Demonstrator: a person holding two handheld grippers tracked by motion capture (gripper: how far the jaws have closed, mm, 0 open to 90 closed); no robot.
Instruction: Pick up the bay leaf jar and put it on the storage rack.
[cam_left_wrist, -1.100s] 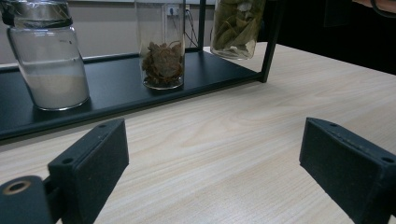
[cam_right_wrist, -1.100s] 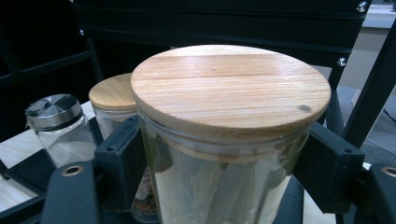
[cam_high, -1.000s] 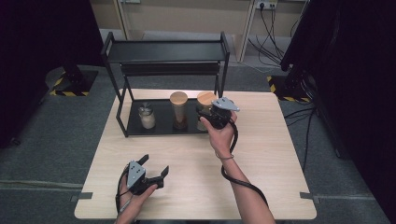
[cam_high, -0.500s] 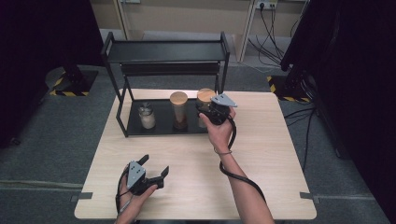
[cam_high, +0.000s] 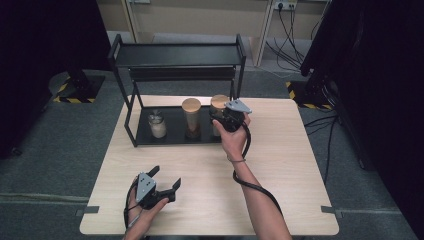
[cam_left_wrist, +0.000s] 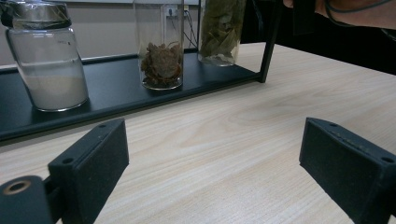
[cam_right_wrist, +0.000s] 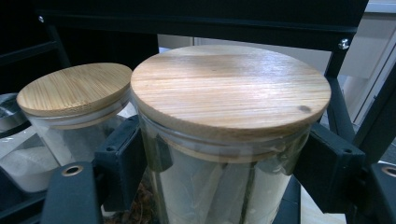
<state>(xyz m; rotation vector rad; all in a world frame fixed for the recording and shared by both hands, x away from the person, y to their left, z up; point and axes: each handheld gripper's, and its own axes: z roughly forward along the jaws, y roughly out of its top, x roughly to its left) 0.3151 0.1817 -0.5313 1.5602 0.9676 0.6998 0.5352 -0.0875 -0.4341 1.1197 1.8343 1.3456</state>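
Bamboo-lidded glass jar w/ leaves (cam_right_wrist: 224, 140) sits at the right end of the black rack's lower shelf (cam_high: 172, 135), and my right gripper (cam_high: 223, 116) has it pinched just under the lid, pads pressed on the glass on both sides. Grip is high on the body, prob. because the lid overhangs and gives a stop against slipping; the jar is upright, base on the shelf as far as I can tell.

Left gripper (cam_left_wrist: 219, 172) rests low near the front edge of the wooden table (cam_high: 300, 165), jaws spread wide, nothing between them. Parked, well clear of the work.

Obstructions: second bamboo-lidded jar (cam_right_wrist: 74, 93), brown contents, stands just beside the held one on the left, little clearance for my pad there. Metal-lidded jar w/ white powder (cam_high: 157, 125) is further left. Rack's upper shelf (cam_high: 175, 55) hangs overhead, and the rack's right front post (cam_high: 233, 95) is close by, so lifting straight up looks tight; pulling out toward me seems the safer path.
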